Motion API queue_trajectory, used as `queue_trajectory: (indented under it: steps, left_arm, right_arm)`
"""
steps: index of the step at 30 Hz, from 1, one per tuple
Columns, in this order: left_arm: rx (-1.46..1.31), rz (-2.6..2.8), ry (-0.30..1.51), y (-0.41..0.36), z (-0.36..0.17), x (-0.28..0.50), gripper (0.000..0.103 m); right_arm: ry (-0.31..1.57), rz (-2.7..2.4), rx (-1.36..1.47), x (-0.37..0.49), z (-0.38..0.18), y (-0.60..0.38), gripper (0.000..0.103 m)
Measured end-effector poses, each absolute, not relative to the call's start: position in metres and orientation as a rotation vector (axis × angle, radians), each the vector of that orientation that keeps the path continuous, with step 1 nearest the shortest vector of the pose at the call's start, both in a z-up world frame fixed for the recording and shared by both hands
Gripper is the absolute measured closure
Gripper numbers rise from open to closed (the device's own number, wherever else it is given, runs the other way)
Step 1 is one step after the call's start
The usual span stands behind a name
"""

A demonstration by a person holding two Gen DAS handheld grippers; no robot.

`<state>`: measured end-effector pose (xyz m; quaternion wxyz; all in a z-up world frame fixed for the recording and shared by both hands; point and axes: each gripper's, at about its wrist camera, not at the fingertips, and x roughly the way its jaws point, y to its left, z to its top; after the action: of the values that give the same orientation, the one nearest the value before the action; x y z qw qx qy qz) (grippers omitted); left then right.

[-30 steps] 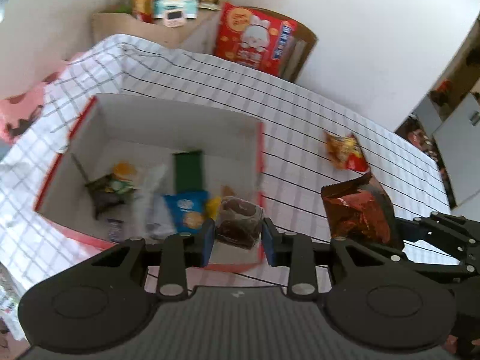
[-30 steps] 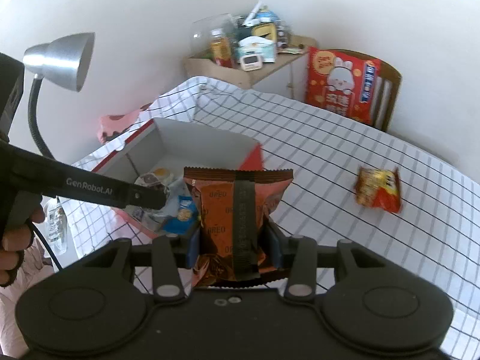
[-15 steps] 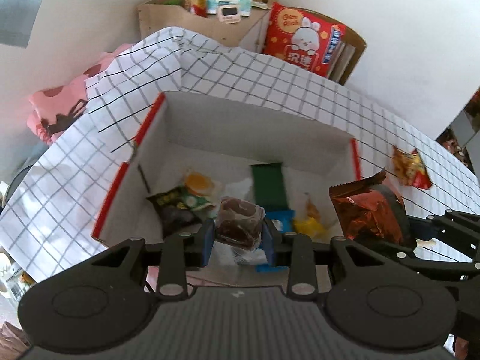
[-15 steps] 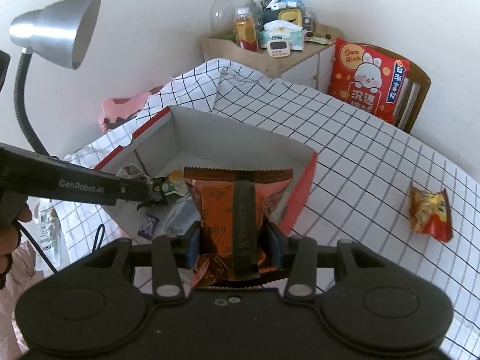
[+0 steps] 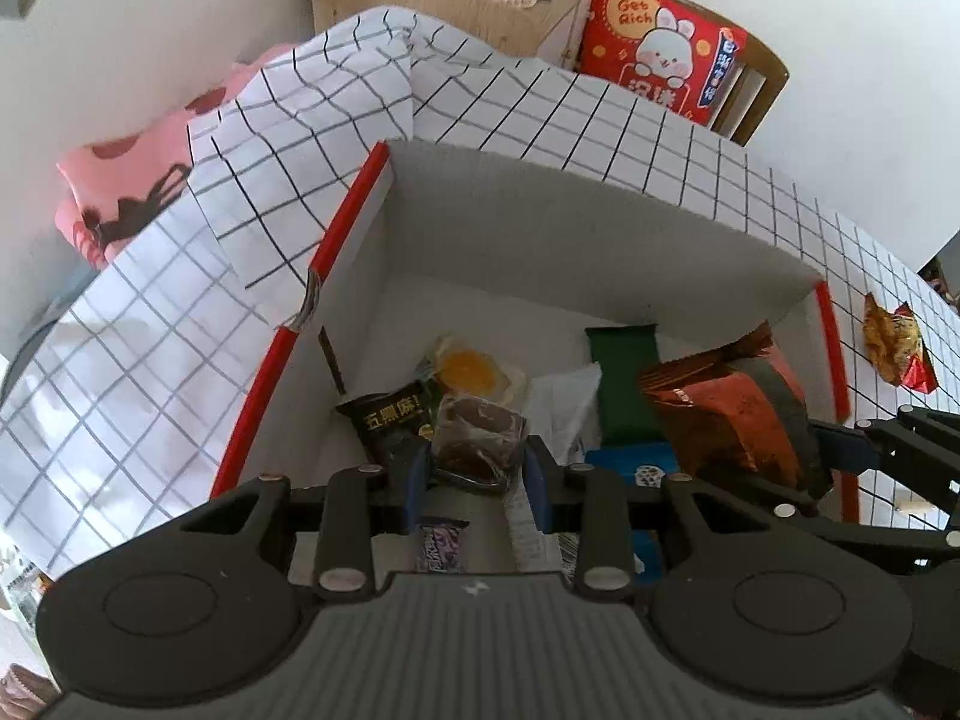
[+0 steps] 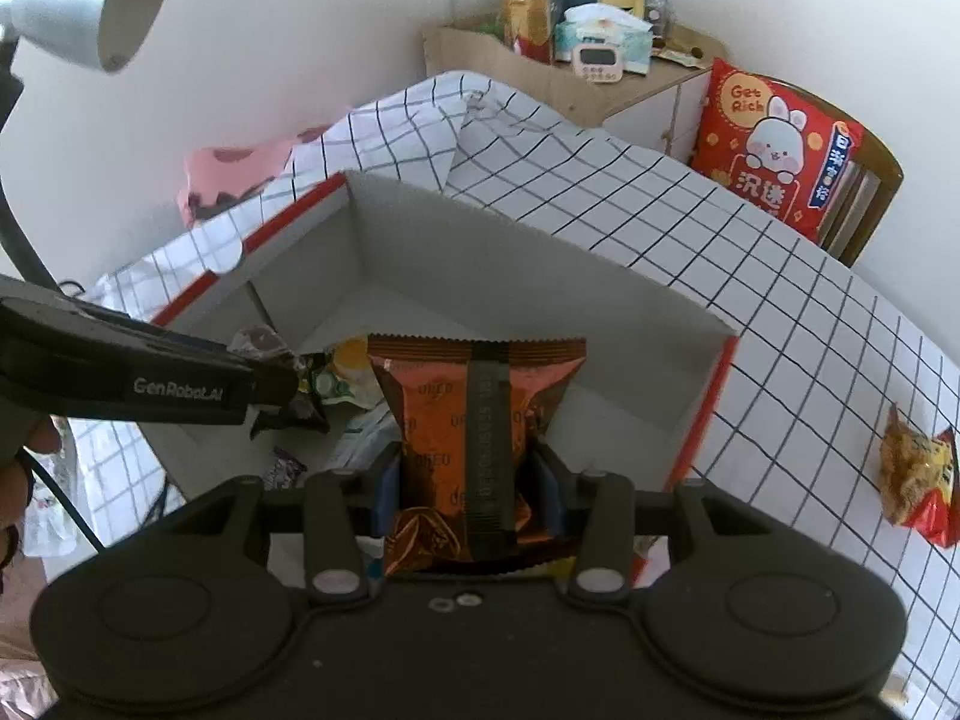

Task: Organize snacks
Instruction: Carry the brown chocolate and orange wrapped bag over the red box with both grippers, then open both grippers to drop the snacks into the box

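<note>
A white cardboard box (image 5: 600, 228) (image 6: 540, 276) with red edges sits on the checked tablecloth and holds several snack packs. My left gripper (image 5: 477, 471) is shut on a small clear-wrapped brown cake (image 5: 477, 435), held over the box's inside near its left part. My right gripper (image 6: 468, 480) is shut on an orange Oreo packet (image 6: 474, 420) (image 5: 720, 414), which hangs over the box's right half. In the box lie a black packet (image 5: 390, 423), a yellow-centred pastry (image 5: 471, 372), a green bar (image 5: 624, 384) and a blue packet (image 5: 630, 465).
An orange-red snack bag (image 6: 918, 480) (image 5: 897, 351) lies on the cloth to the right of the box. A wooden cabinet (image 6: 570, 84) with bottles and a timer stands behind, beside a chair with a red cushion (image 6: 780, 150). A lamp head (image 6: 90, 0) hangs at the upper left.
Both grippers have moved left and down, from beside the box to over its inside, each keeping its grip. The box looms larger and the loose bag has slid toward the right edge.
</note>
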<state>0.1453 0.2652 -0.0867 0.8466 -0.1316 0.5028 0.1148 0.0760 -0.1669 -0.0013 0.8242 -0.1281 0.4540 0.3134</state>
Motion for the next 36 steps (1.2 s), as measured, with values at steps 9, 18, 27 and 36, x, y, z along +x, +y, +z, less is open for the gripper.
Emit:
queue_trajectory:
  steps: [9, 18, 27, 36]
  left_arm:
    - [-0.268, 0.243, 1.083, 0.266, -0.102, 0.149, 0.07]
    - [-0.285, 0.24, 1.079, 0.266, -0.102, 0.148, 0.048]
    - [-0.321, 0.229, 1.032, 0.267, -0.091, 0.138, 0.025]
    - [-0.339, 0.207, 0.969, 0.26, -0.07, 0.123, 0.015]
  right_arm:
    - [1.001, 0.664, -0.325, 0.081, -0.022, -0.153, 0.06]
    - [1.009, 0.671, -0.334, 0.077, -0.026, -0.151, 0.058]
    - [0.988, 0.689, -0.281, 0.069, -0.009, -0.165, 0.039]
    - [0.936, 0.718, -0.214, 0.056, 0.019, -0.185, 0.024]
